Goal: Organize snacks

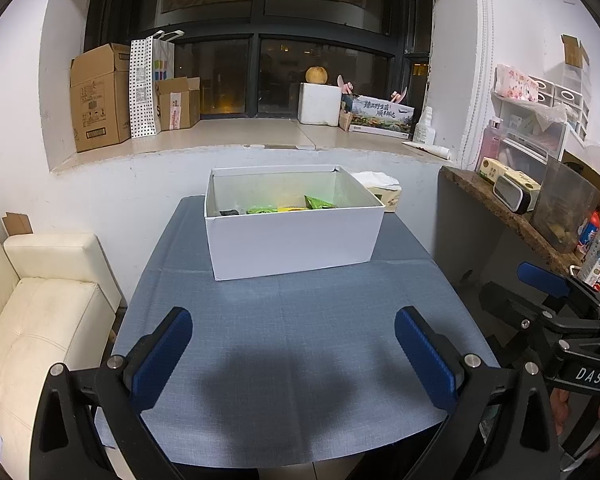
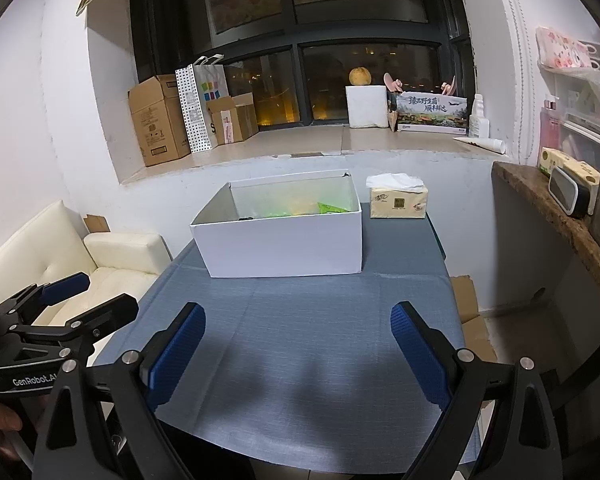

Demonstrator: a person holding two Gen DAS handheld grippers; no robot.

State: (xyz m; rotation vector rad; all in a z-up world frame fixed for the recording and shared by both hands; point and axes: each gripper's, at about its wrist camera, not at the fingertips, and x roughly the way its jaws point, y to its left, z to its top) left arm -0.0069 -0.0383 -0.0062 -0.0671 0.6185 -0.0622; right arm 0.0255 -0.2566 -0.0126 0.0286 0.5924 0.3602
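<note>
Blue-padded, your left gripper [image 1: 293, 354] gapes wide and empty over bare cloth; white box [image 1: 296, 242] with green snack packets [image 1: 318, 203] sits well ahead, centre table. Your right gripper [image 2: 298, 354] spread too, empty, box ahead-left.

The left wrist view looks forward from behind its own blue fingers [image 1: 168, 356], low above the near edge of the table [image 1: 300, 340], level toward the window wall; the white box [image 1: 296, 240] lies straight ahead beyond the fingertips, well apart; the right gripper [image 1: 556, 292] shows outside its right finger. The right wrist view sits beside it, facing likewise; the same box [image 2: 284, 244] stands ahead, slightly left of the gap between the fingers [image 2: 420, 356]; both share table, box, tissue pack [image 2: 398, 202] and windowsill [image 2: 300, 144].
</note>
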